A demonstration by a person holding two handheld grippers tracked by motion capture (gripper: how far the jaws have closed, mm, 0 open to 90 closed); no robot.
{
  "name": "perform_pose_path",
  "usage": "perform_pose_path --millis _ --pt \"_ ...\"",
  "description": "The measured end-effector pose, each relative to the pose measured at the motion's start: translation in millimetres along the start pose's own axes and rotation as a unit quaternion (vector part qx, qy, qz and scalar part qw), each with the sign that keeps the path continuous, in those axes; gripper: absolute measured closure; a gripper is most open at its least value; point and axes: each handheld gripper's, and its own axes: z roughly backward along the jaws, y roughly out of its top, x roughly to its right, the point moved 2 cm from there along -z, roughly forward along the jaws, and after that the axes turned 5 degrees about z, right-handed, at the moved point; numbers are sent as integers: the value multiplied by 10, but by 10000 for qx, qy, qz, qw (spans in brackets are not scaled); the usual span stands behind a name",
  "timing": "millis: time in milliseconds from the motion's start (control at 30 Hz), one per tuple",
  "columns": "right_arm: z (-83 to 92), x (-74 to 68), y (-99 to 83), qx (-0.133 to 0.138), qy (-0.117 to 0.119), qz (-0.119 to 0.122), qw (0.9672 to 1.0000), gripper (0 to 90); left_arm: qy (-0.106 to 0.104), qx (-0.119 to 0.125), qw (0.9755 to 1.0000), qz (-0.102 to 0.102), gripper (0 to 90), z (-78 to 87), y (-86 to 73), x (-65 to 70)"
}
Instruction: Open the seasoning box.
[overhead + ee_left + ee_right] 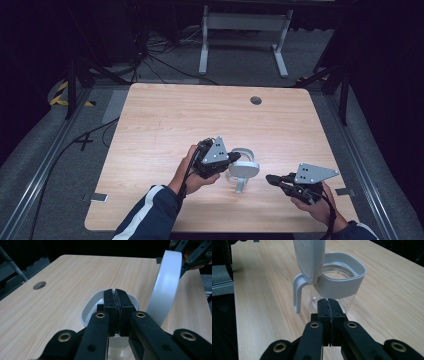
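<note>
**Both claws closed beside a lidded jug on the wooden surface**

A clear jug with a grey-white collar, a handle and a hinged lid stands on the light wooden surface, between the two claws. Its lid is tipped up on edge, leaving the mouth of the jug uncovered.

The left claw, held in the person's left hand, is at the jug's rim on the jug's left side in the high view. In the left gripper view its jaws are pressed together with nothing visible between them, the tips reaching over the open collar, and the raised lid stands just to their right. Whether the tips touch the rim cannot be told.

The right claw, in the person's right hand, lies near the jug, apart from it. In the right gripper view its jaws are likewise closed on nothing, pointing at the clear lower body of the jug just ahead, with the handle ahead and to the left of the tips.
</note>
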Motion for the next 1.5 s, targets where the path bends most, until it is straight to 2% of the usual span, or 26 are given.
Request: perform_pose_path --millis 233,267,367,600,667,833,867,967,1033,1200,1267,1367,1467,1500 --pt "11 9 5 -18 -72 30 10000 892 141 16 9999 94 855 75 -34 -51" --pt "17 11 6 -23 -86 34 10000 891 196 20 9998 55 853 97 -41 -68" --pt "32 19 7 -29 -139 68 9999 882 265 5 9995 161 836 171 -81 -96" --pt "47 24 3 -131 -261 107 9995 792 456 -247 9985 178 762 324 -216 -163" --pt "61 29 0 -186 -300 105 9993 745 574 -380 9975 183 704 380 -269 -182" --pt "80 45 -9 -336 -406 141 9985 675 765 -499 9955 234 603 482 -348 -220" --pt "96 46 -19 -402 -451 160 9980 639 804 -560 9949 237 582 514 -372 -232" --pt "108 48 -33 -477 -467 138 9977 626 930 -717 9928 252 549 579 -445 -249" --pt "126 63 -66 -536 -549 187 9969 603 1004 -826 9911 267 509 624 -510 -261" --pt "170 97 -136 -710 -686 114 9950 545 1194 -1004 9873 302 440 725 -685 -283" --pt "187 115 -166 -749 -784 136 9940 515 1313 -1186 9838 297 414 759 -763 -291" --pt "216 141 -220 -850 -895 107 9923 493 1361 -1360 9810 239 377 803 -876 -292" --pt "245 156 -289 -956 -936 93 9910 469 1446 -1541 9773 157 346 847 -970 -287" --pt "249 161 -316 -997 -941 82 9905 460 1472 -1528 9771 166 338 851 -1007 -283"
